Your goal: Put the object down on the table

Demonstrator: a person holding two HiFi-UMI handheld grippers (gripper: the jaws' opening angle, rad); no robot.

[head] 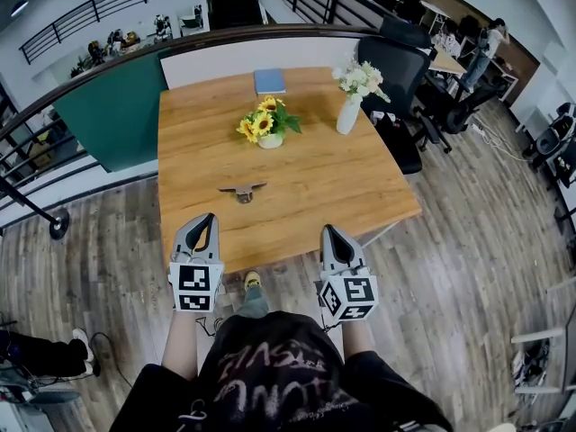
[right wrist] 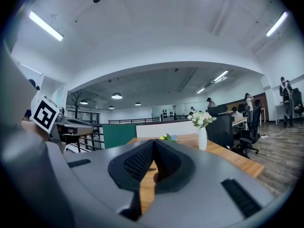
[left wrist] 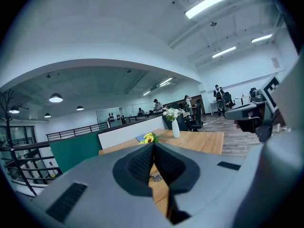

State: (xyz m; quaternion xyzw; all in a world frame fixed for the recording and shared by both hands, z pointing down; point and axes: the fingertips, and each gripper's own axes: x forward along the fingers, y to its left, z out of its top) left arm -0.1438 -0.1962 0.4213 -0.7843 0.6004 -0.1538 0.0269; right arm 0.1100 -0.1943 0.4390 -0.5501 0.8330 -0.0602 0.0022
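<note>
A small brown and grey winged object (head: 243,191) lies on the wooden table (head: 360,187), a little in front of the middle. My left gripper (head: 210,217) hovers over the table's near edge, shut with nothing between its jaws. My right gripper (head: 330,230) is level with it at the same edge, also shut and empty. In the left gripper view the closed jaws (left wrist: 153,147) point across the table, and the small object (left wrist: 156,177) shows just below them. The right gripper view shows its pads (right wrist: 142,159) pressed together at the tips.
A pot of sunflowers (head: 268,124) stands mid-table, a white vase of flowers (head: 351,106) at the far right and a blue book (head: 269,81) at the far edge. A black office chair (head: 400,70) sits beyond the right corner. A teal partition (head: 117,106) and railing run behind.
</note>
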